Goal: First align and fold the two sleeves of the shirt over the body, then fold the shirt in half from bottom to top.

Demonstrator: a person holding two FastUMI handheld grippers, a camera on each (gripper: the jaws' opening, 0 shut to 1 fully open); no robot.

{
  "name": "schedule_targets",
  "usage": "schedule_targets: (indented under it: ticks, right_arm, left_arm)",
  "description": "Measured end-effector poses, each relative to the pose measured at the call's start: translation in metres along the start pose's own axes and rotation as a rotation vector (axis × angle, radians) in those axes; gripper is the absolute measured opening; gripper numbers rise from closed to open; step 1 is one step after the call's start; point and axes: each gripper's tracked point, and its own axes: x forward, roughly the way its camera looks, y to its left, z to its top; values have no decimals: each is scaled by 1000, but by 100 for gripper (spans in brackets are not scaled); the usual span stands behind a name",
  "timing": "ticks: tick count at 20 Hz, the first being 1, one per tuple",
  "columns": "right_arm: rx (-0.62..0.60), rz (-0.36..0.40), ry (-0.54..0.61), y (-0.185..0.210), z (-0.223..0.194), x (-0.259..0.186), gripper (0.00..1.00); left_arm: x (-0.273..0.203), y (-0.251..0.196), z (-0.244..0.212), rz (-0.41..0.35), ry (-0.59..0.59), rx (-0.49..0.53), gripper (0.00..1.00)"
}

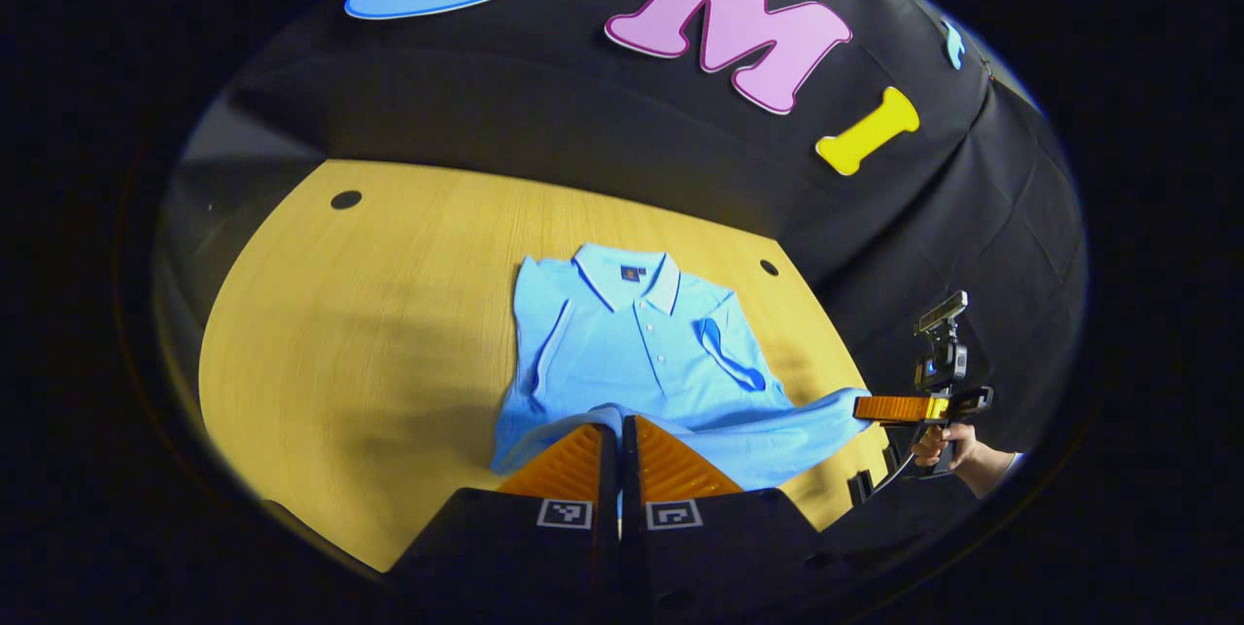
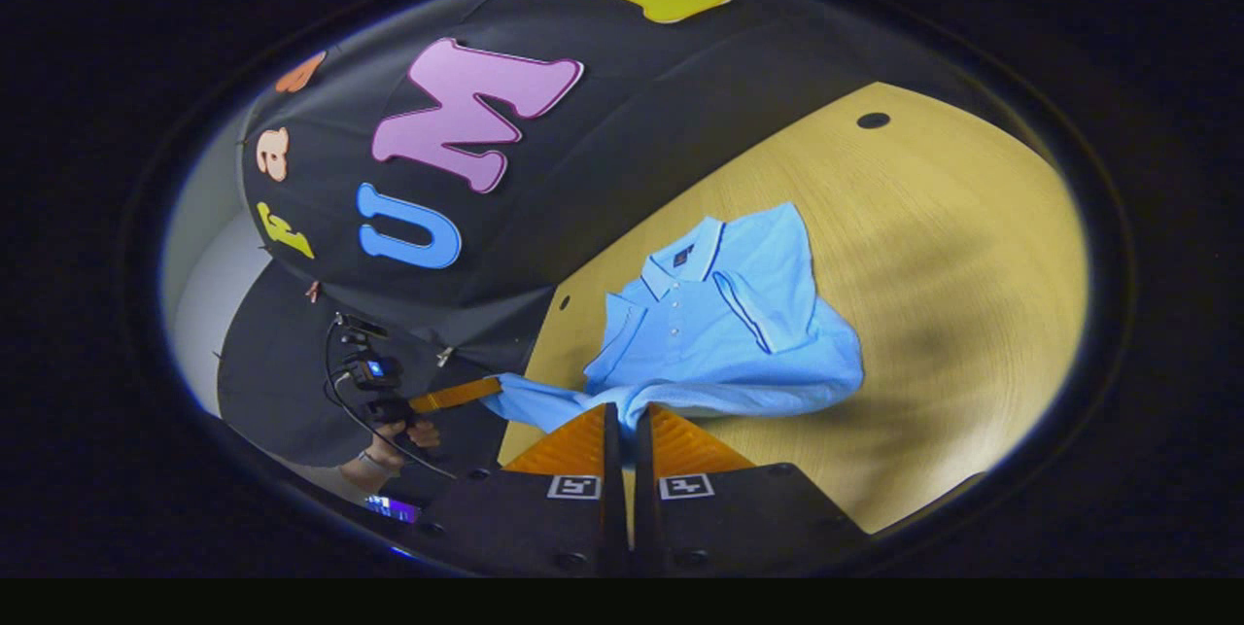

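In the left gripper view, a light-blue short-sleeved polo shirt (image 1: 651, 343) is seen lying on a yellow wooden tabletop (image 1: 369, 333), collar toward the far edge, with both sleeves already folded inward over the body. The left gripper (image 1: 619, 435) is closed at the near edge of the picture, its two fingers pressed together on the shirt's bottom hem, which is lifted off the table there. At the right, the right gripper (image 1: 870, 408), held by a hand (image 1: 948, 450), is closed on the other hem corner, and the cloth is drawn taut between the two. In the right gripper view, the shirt (image 2: 719, 324) is shown lying on the tabletop (image 2: 952, 295) with its collar at the far side. The right gripper (image 2: 619, 426) is closed on the raised hem in the foreground. At the left, the left gripper (image 2: 486, 390), held by a hand (image 2: 413, 435), is seen pinching the hem's far corner.
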Motion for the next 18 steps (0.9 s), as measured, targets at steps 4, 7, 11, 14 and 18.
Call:
schedule_targets:
  ticks: [4, 7, 11, 14, 18]
  right_arm:
    - [-101, -25, -26, 2, 54, 34, 13]
    - [-137, -38, -67, 2, 96, 59, 7]
    - [-157, -56, -90, -5, 141, 101, 7]
    - [-181, -108, -107, -30, 169, 128, 7]
    - [-152, -207, -122, -75, 190, 164, 0]
  left_arm:
    - [28, 13, 55, 45, -42, 52, 6]
    - [60, 19, 81, 58, -66, 23, 6]
    - [111, 40, 91, 103, -27, 49, 6]
    - [137, 58, 128, 146, -85, 10, 6]
    - [179, 84, 140, 226, -76, 27, 6]
